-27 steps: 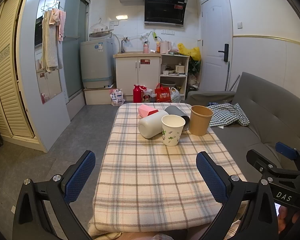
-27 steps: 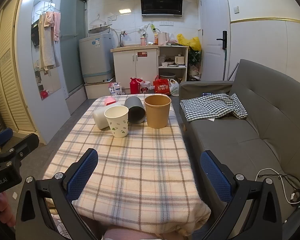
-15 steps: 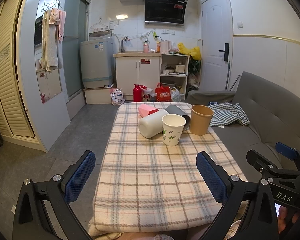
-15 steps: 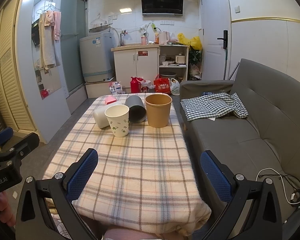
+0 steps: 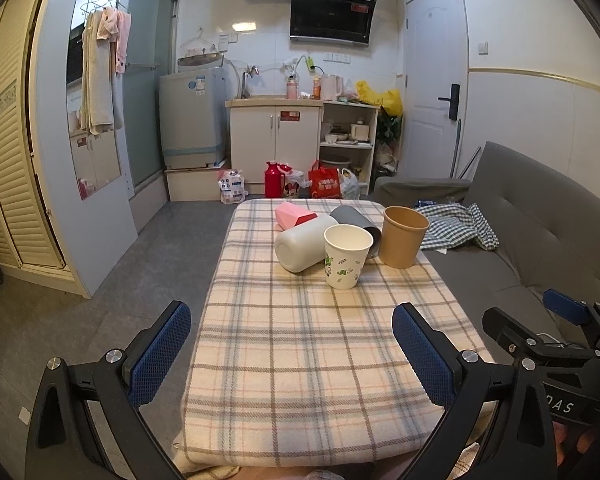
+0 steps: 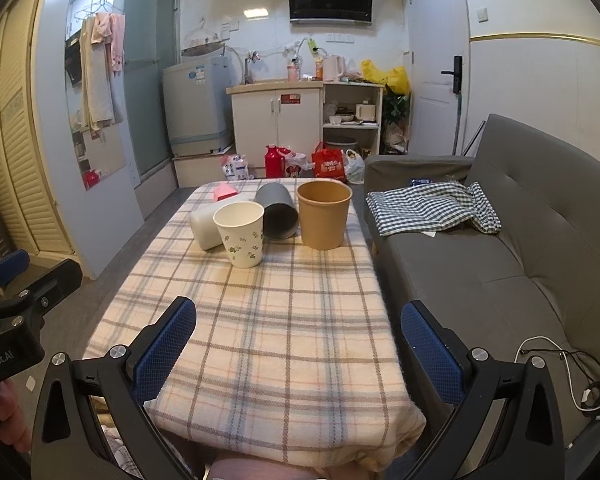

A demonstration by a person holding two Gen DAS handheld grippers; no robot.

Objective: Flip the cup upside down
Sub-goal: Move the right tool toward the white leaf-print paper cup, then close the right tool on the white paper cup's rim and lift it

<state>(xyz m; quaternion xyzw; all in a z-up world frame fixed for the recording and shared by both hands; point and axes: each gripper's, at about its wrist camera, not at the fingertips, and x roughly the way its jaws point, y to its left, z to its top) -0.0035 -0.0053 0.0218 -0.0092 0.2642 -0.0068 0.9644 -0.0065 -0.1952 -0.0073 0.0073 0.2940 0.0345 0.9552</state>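
A white paper cup with green print (image 5: pixel 346 255) (image 6: pixel 241 234) stands upright on the plaid-covered table (image 5: pixel 300 340) (image 6: pixel 267 320). A brown paper cup (image 5: pixel 403 236) (image 6: pixel 324 214) stands upright to its right. A grey cup (image 5: pixel 354 220) (image 6: pixel 277 216), a white cup (image 5: pixel 302 246) (image 6: pixel 203 226) and a pink cup (image 5: pixel 293 216) (image 6: pixel 224 191) lie on their sides behind. My left gripper (image 5: pixel 291 350) is open and empty over the table's near end. My right gripper (image 6: pixel 300 346) is open and empty, well short of the cups.
A grey sofa (image 6: pixel 500 248) with a checked cloth (image 6: pixel 432 208) runs along the table's right side. A white cable (image 6: pixel 560 364) lies on the sofa seat. Cabinets, a washing machine (image 5: pixel 191 120) and bags stand at the far wall. Grey floor lies left of the table.
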